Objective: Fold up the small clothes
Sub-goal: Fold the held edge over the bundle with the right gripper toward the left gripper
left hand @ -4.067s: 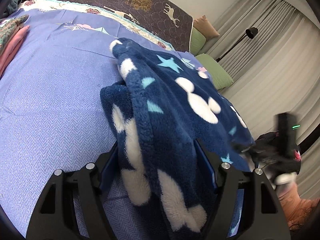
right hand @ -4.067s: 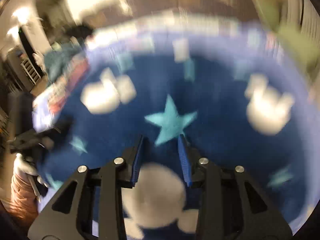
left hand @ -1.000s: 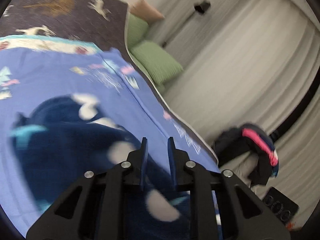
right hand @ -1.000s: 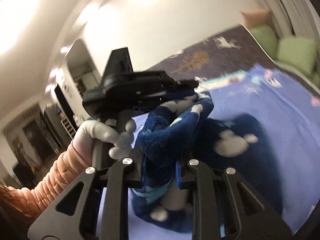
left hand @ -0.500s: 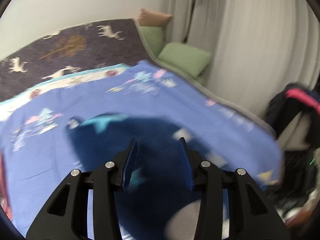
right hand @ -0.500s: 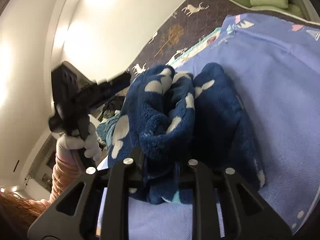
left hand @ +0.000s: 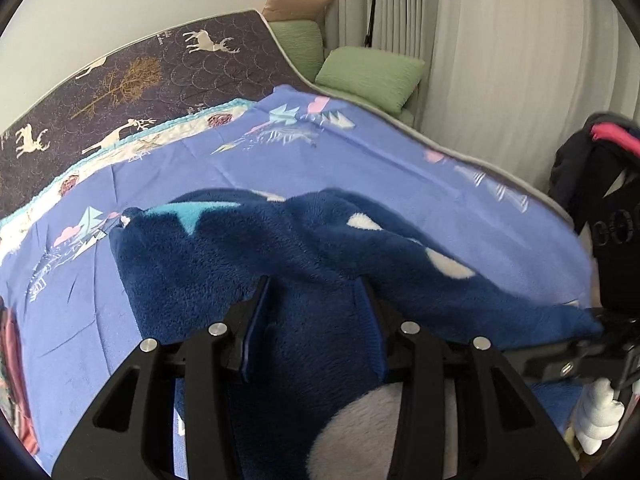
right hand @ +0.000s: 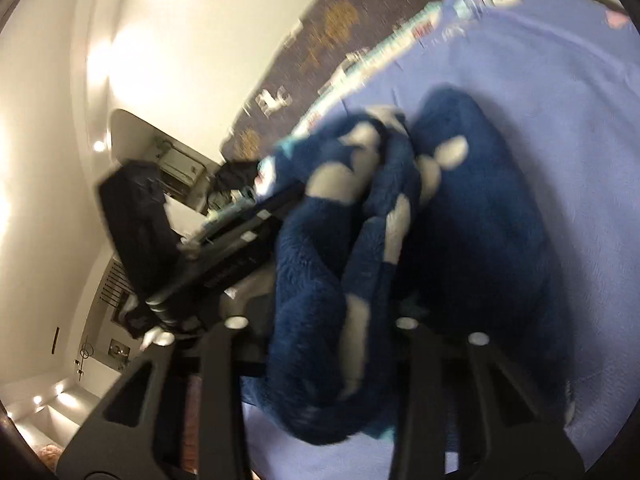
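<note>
A navy fleece garment (left hand: 224, 264) with white blobs and light blue stars lies bunched on the blue bedspread (left hand: 360, 168). My left gripper (left hand: 314, 292) is open, its blue pads spread over the fleece. My right gripper (right hand: 328, 320) is shut on a thick fold of the same garment (right hand: 328, 312), lifted off the bed; its fingertips are buried in the pile. The right gripper also shows at the left view's right edge (left hand: 592, 344), holding the garment's corner. The left gripper's body (right hand: 168, 240) shows in the blurred right wrist view.
A dark deer-print cover (left hand: 132, 72) spans the head of the bed. Green pillows (left hand: 368, 72) and a tan one (left hand: 298, 0) lie by grey curtains (left hand: 500, 60). Dark clothing with pink trim (left hand: 592, 152) hangs at right. Folded pink clothes (left hand: 14, 368) sit at left.
My left gripper has opened wider and dropped close onto the fleece. My right gripper keeps its hold on the fold and has swung, the left gripper now nearer to it.
</note>
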